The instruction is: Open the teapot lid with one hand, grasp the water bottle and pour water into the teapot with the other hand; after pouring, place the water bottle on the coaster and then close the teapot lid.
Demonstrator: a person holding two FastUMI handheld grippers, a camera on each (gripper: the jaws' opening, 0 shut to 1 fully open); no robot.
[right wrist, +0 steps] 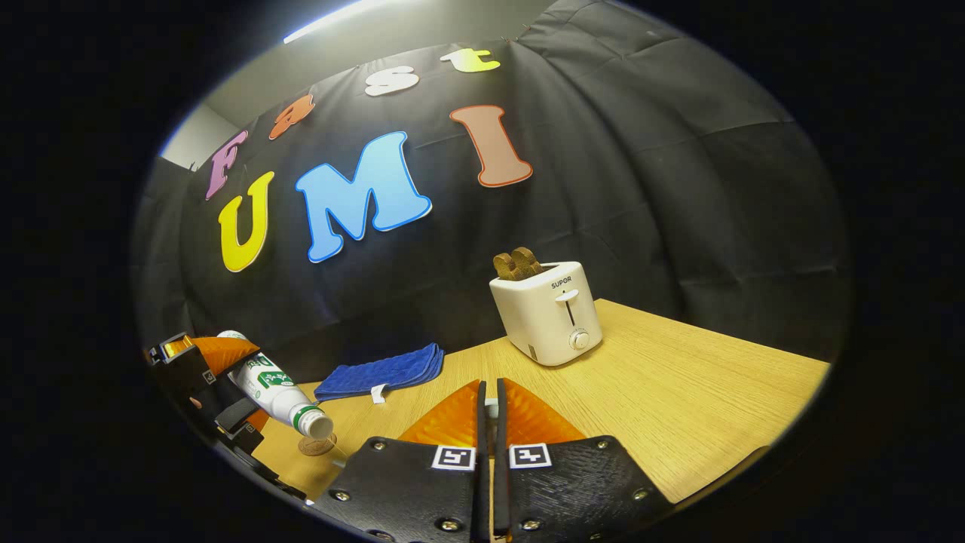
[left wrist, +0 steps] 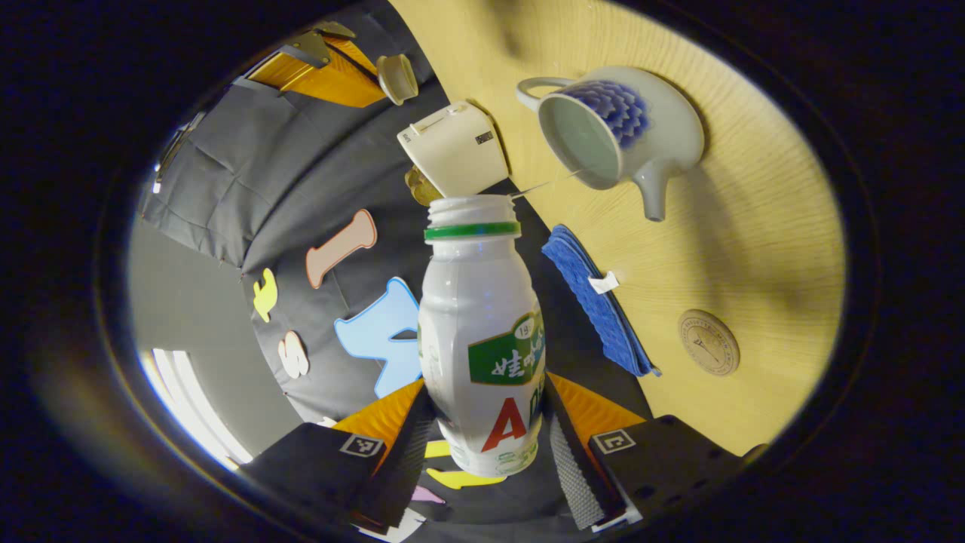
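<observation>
My left gripper (left wrist: 486,411) is shut on a white plastic water bottle (left wrist: 482,332) with a green neck ring and no cap. The bottle is tipped, and a thin thread of water runs from its mouth toward the open teapot (left wrist: 622,132), a white pot with a blue flower lying lidless on the wooden table. My right gripper (right wrist: 490,396) is shut, with a small pale piece between its fingers. Far off in the left gripper view it holds the cream teapot lid (left wrist: 397,78) up in the air. The round wooden coaster (left wrist: 708,342) lies bare below the teapot.
A folded blue cloth (left wrist: 595,302) lies at the table's edge by the wall, and also shows as the blue cloth (right wrist: 381,369). A white toaster (right wrist: 546,313) with bread in it stands at the back. The tilted bottle (right wrist: 275,388) hangs above the coaster (right wrist: 317,445).
</observation>
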